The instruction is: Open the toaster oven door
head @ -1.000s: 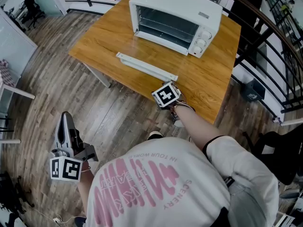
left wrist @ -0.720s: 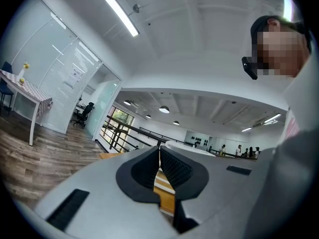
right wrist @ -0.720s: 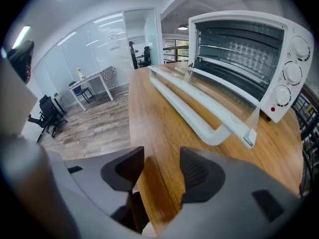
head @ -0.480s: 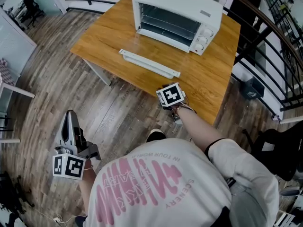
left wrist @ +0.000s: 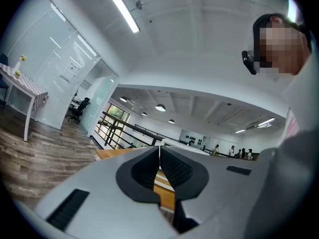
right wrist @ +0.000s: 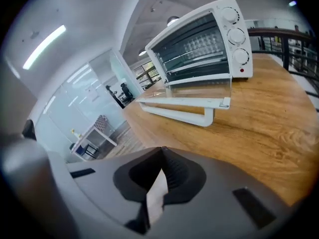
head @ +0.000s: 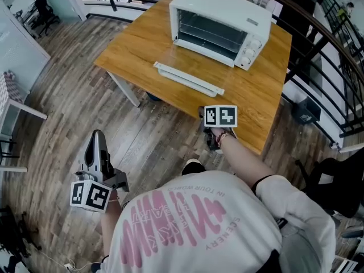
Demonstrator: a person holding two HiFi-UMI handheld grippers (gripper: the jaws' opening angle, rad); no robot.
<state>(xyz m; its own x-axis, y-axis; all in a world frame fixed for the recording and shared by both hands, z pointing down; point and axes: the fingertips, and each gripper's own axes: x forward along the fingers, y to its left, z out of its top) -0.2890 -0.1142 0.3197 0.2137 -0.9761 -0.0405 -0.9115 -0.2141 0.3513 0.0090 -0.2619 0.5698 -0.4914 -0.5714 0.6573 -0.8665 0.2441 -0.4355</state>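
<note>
**Right gripper view.** The right claw (right wrist: 161, 148) is pressed together with nothing pinched between its pads. Beyond it lies the wooden worktop (right wrist: 264, 128). The white toaster oven (right wrist: 199, 39) stands toward the worktop's far edge. Its glass door (right wrist: 199, 91) is folded fully down and lies level, with the wire racks showing in the open cavity. The white handle (right wrist: 177, 114) runs along the door's free edge, on the side nearest the claw. Whether the handle touches the wood cannot be told. Three knobs (right wrist: 235, 34) sit in a column on the oven's right panel, a detail only this view resolves clearly.

**Left gripper view.** The left claw (left wrist: 159, 146) is likewise pressed together and empty. It is tilted upward, so ceiling lights (left wrist: 123, 10) fill most of the frame. Only a sliver of the worktop shows, just above and through the gap below the pads. The person's pale shirt (left wrist: 299, 148) fills the right margin.

**Head view.** This view alone gives the layout. The toaster oven sits at the worktop's far right corner, with its lowered door reaching toward the middle. The right claw's marker cube (head: 220, 116) is at the near edge, toward the right corner, apart from the handle. The left claw's marker cube (head: 90, 195) hangs over the plank floor (head: 62, 95), well apart from the worktop. A black railing (head: 324, 44) runs past the worktop's right edge.
</note>
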